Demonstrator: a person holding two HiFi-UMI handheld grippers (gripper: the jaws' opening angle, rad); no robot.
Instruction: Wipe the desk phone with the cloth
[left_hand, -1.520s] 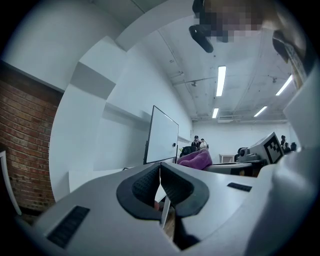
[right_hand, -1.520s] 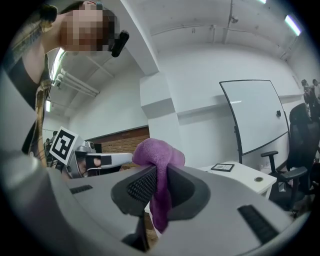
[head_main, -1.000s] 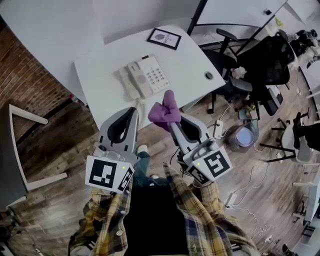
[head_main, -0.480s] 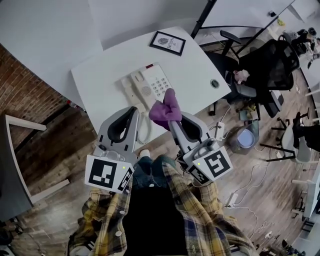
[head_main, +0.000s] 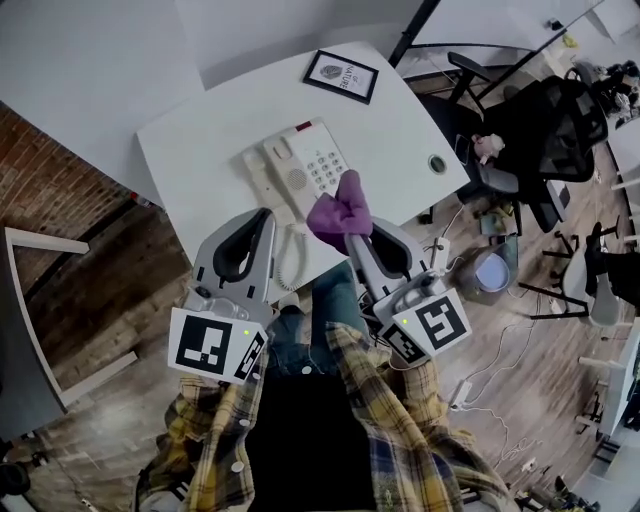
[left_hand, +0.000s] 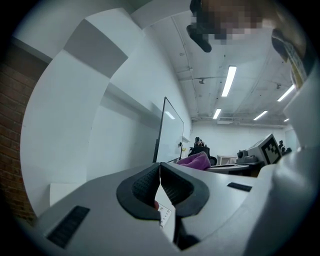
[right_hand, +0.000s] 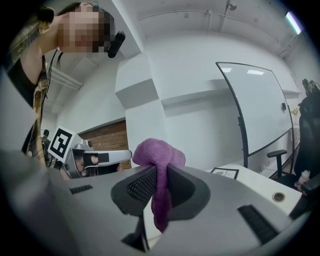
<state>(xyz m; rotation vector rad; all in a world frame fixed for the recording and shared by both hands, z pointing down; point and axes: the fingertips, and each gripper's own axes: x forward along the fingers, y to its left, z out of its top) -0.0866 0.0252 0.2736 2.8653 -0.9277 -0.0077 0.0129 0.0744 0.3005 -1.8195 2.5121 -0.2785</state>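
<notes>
A white desk phone (head_main: 296, 172) with a handset on its left and a grey keypad lies on the white desk (head_main: 200, 150). A purple cloth (head_main: 340, 208) is bunched at the tip of my right gripper (head_main: 349, 226), which is shut on it just at the phone's near right corner. In the right gripper view the cloth (right_hand: 157, 165) hangs down between the jaws. My left gripper (head_main: 262, 215) hovers over the desk's near edge beside the phone's coiled cord (head_main: 291, 262), jaws shut with nothing between them (left_hand: 159, 172).
A framed picture (head_main: 341, 76) lies at the desk's far side and a round cable grommet (head_main: 437, 163) near its right edge. Black office chairs (head_main: 540, 120) and a small bin (head_main: 487, 270) stand to the right. Brick wall (head_main: 50, 170) lies to the left.
The person has stepped closer to the desk. Both grippers now reach over its near edge, and the cloth has come up against the phone's right side.
</notes>
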